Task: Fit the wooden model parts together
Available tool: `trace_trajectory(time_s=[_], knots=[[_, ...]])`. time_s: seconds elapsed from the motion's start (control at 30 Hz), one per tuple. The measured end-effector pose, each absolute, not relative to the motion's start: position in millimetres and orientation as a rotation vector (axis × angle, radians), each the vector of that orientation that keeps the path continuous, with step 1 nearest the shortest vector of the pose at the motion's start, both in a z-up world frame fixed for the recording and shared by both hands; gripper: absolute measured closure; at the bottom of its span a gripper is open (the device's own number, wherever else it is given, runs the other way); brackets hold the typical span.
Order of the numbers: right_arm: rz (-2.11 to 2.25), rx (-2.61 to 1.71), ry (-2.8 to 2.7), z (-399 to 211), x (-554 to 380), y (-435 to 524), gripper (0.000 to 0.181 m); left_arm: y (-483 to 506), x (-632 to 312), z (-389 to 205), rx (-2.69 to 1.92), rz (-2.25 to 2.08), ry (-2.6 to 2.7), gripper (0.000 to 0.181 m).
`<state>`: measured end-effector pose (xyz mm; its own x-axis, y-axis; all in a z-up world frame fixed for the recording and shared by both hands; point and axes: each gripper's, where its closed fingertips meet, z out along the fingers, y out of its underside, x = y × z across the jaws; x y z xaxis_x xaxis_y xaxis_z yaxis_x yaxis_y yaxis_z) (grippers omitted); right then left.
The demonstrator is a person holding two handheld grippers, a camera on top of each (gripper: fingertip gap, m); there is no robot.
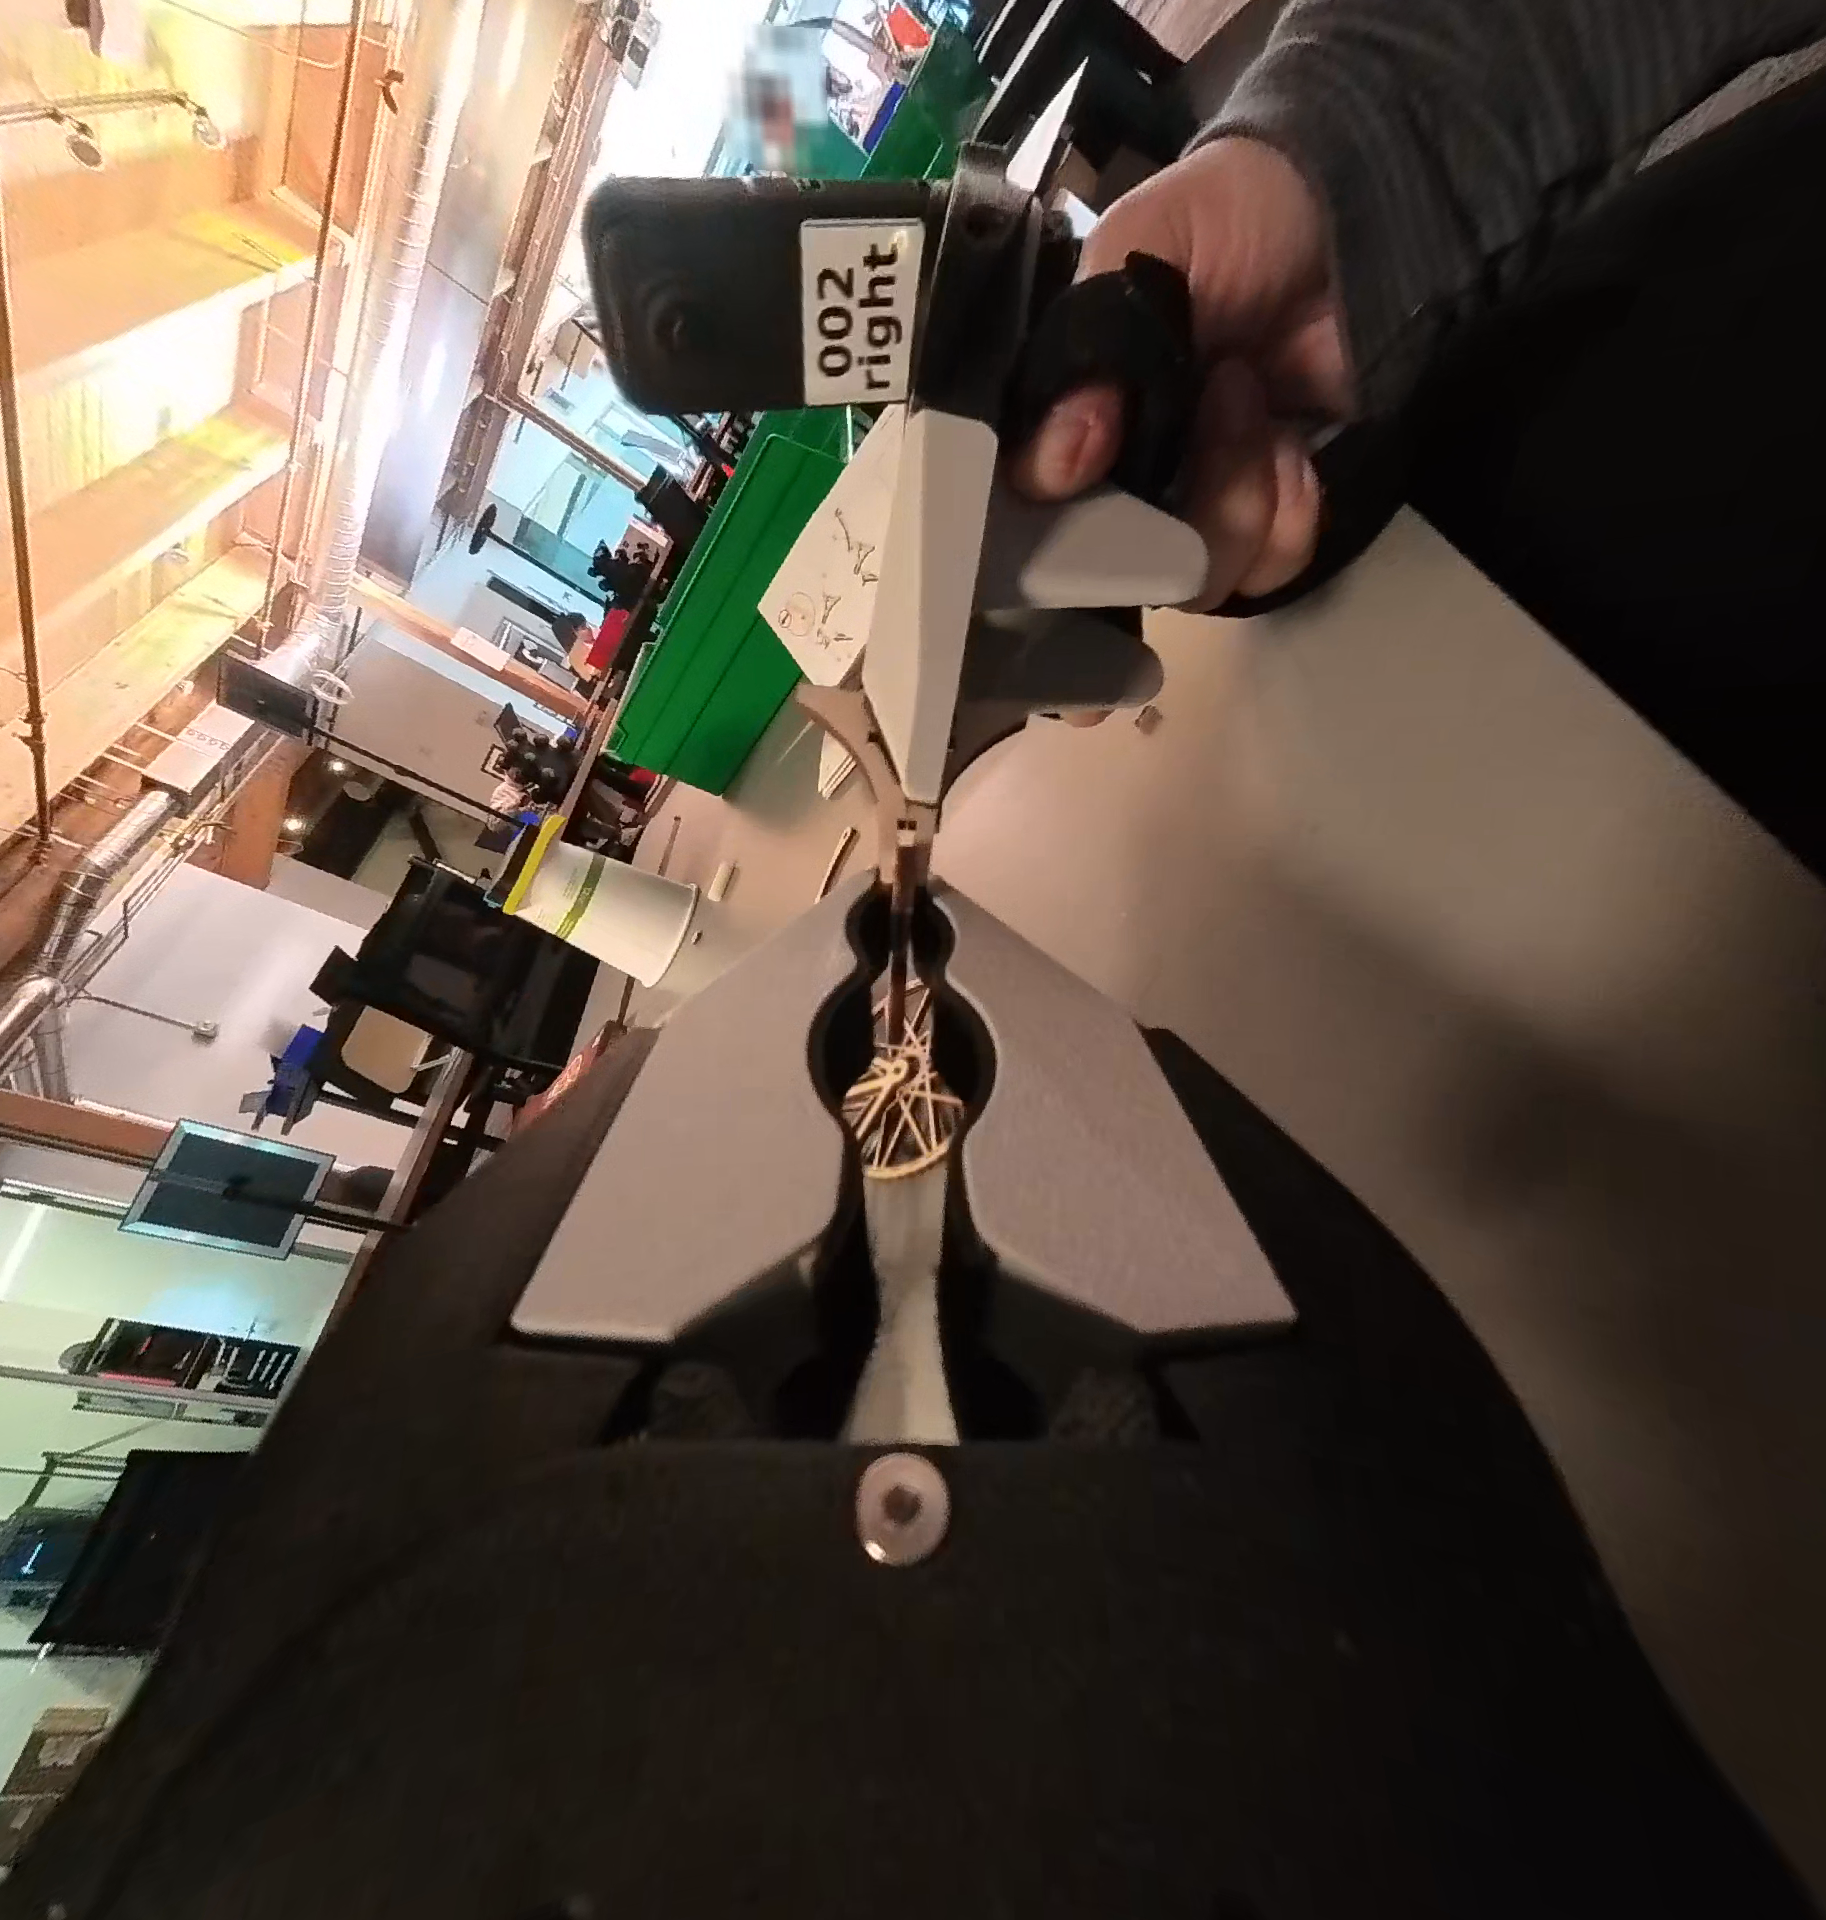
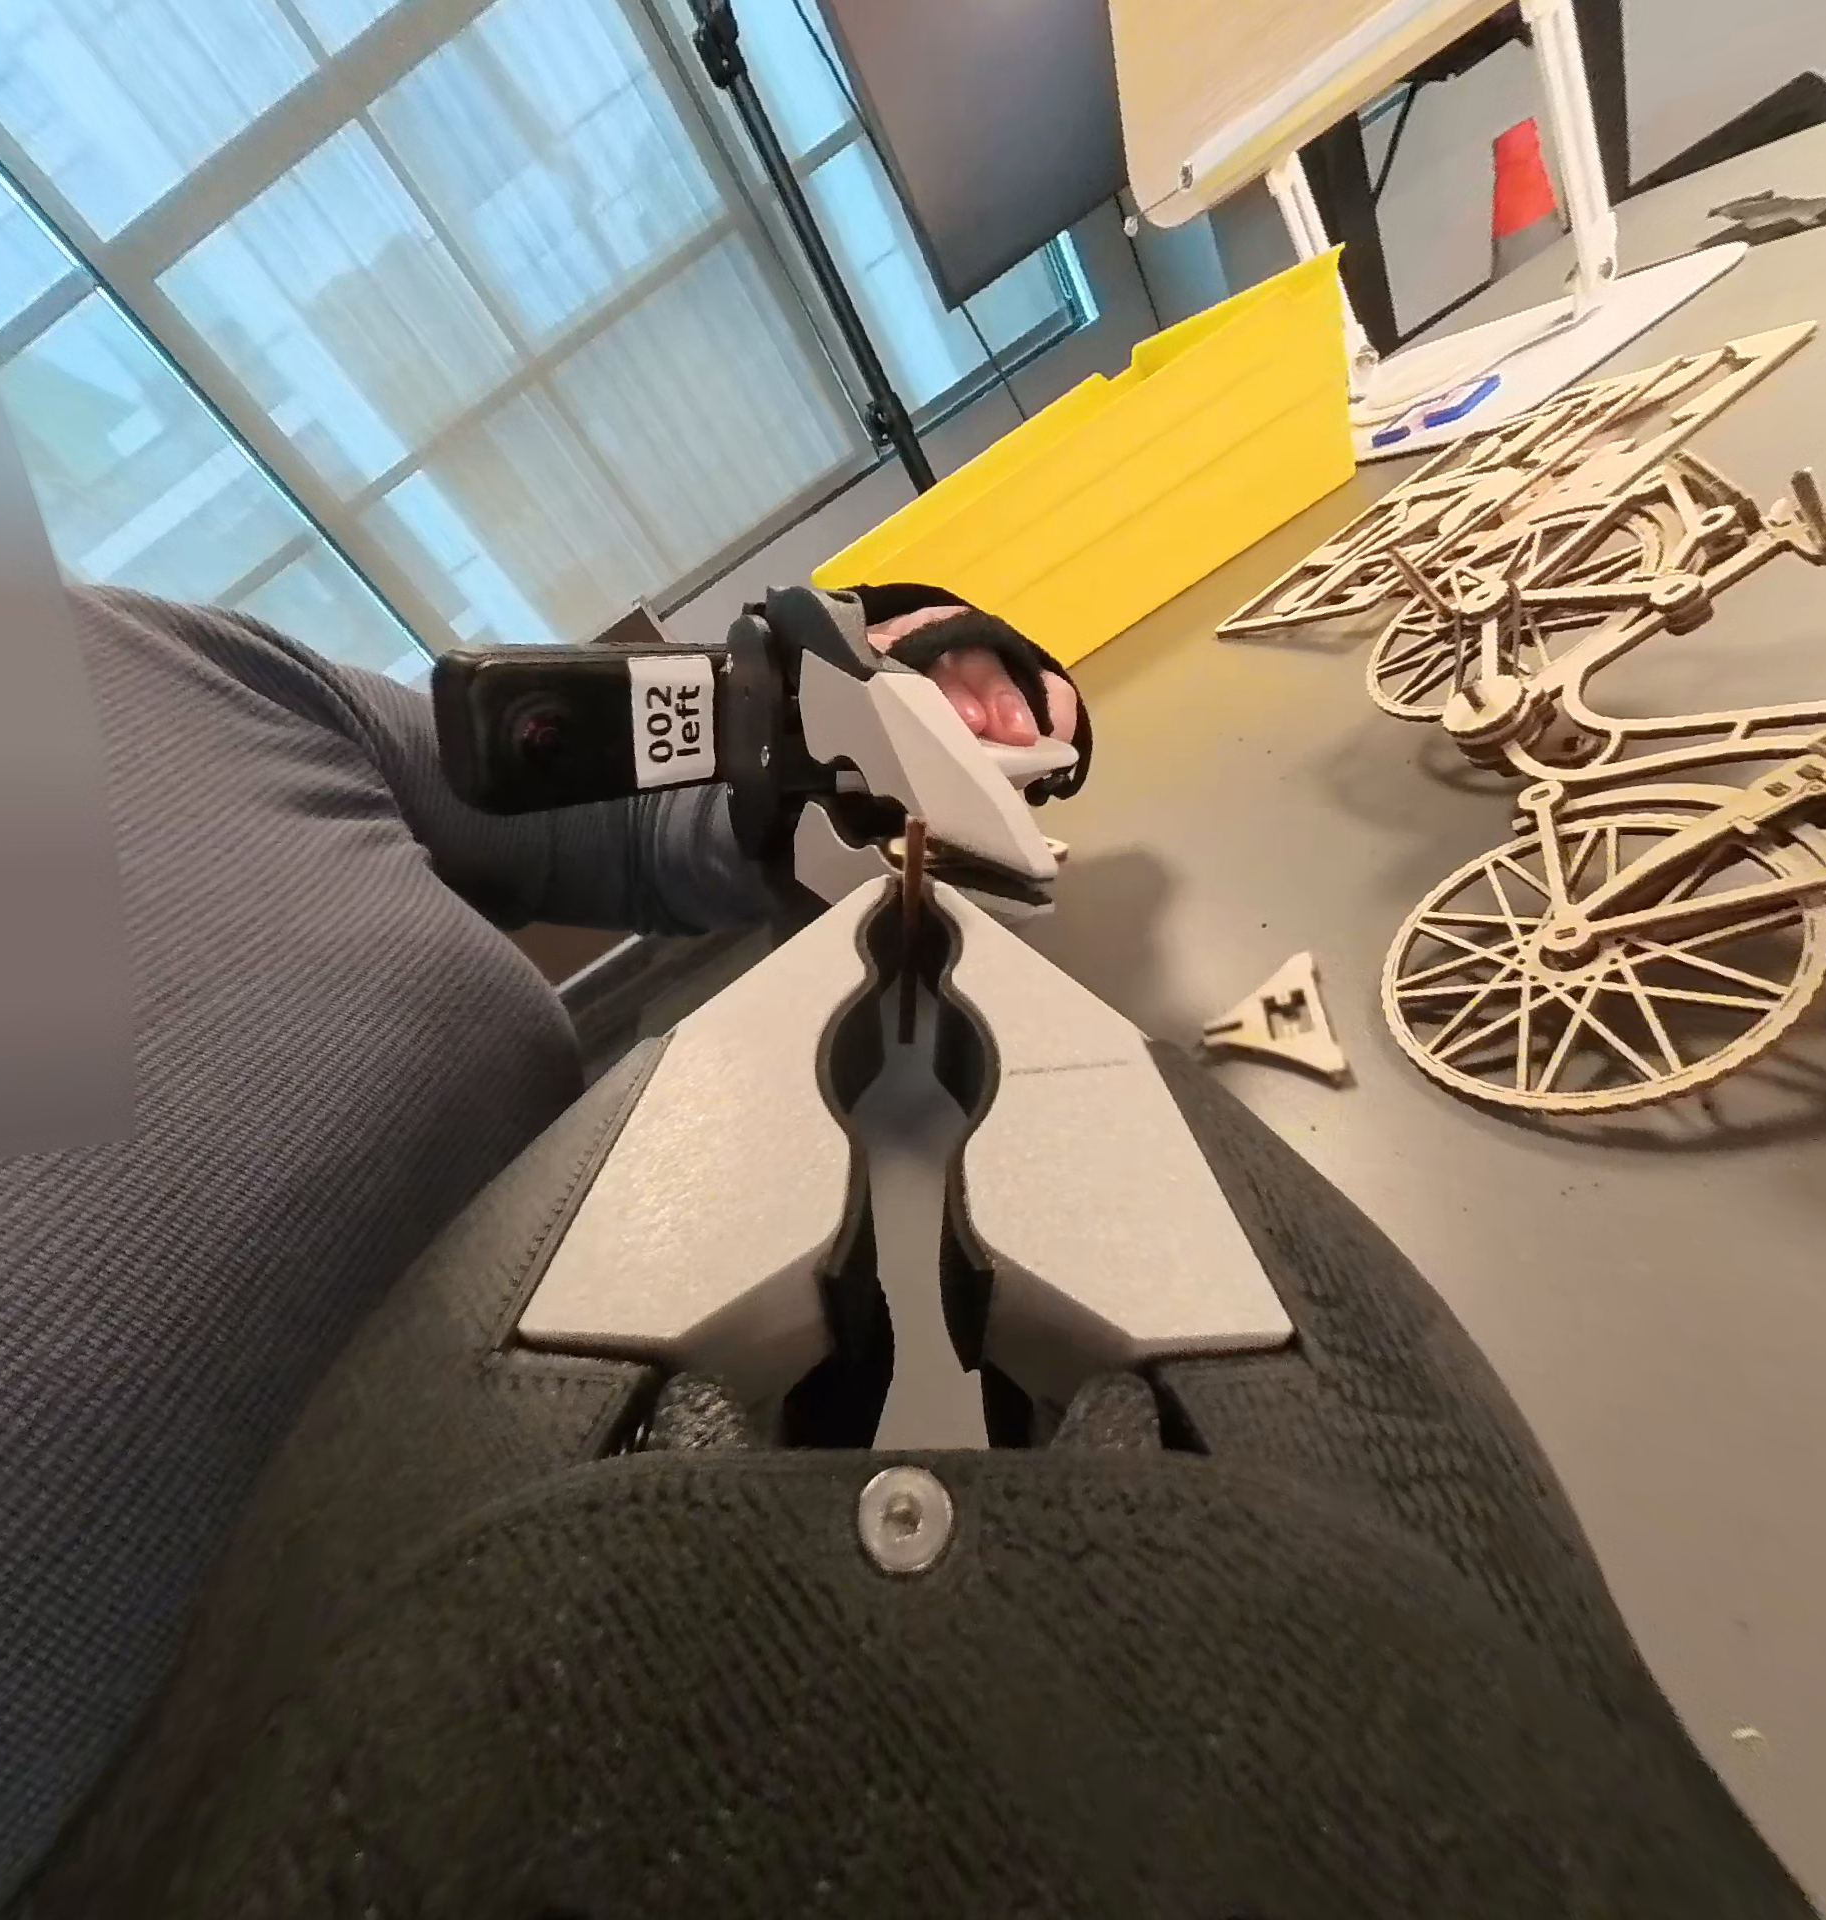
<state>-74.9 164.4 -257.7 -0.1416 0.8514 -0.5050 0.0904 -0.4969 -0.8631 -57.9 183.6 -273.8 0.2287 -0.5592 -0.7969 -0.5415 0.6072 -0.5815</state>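
Left gripper pinches small spoked wooden wheel, jaws pressed on it. Right gripper pinches thin dark wooden strip edge-on. Both grippers meet tip to tip above grey table. Wooden bicycle model lies nearby beside yellow bin.

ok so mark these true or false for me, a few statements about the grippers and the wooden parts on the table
1. The right gripper has its fingers shut on a thin wooden strip. True.
2. The wooden bicycle model stands upright on its wheels. False: it lies flat on the table.
3. A yellow bin sits on the table. True.
4. The small triangular piece is in the bin. False: it lies on the table beside a wheel.
5. The left gripper holds a small spoked wheel. True.
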Motion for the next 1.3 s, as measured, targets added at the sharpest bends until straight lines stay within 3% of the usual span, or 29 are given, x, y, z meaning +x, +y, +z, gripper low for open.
trace_trajectory(time_s=[0.2, 0.57, 0.87, 1.3], knots=[[1.681, -1.566, -0.980, -255, -66, 178, 0.181, 178, -67, -271, -0.976, -0.110, 1.434, 0.158], [1.709, -1.550, -1.008, -254, -64, 174, 0.181, 166, -65, -258, -0.924, -0.220, 1.394, 0.181], [1.715, -1.554, -1.014, -255, -64, 174, 0.181, 167, -64, -263, -0.908, -0.168, 1.426, 0.174], [1.727, -1.608, -1.003, -260, -64, 176, 0.181, 172, -65, -264, -0.946, -0.118, 1.457, 0.181]])
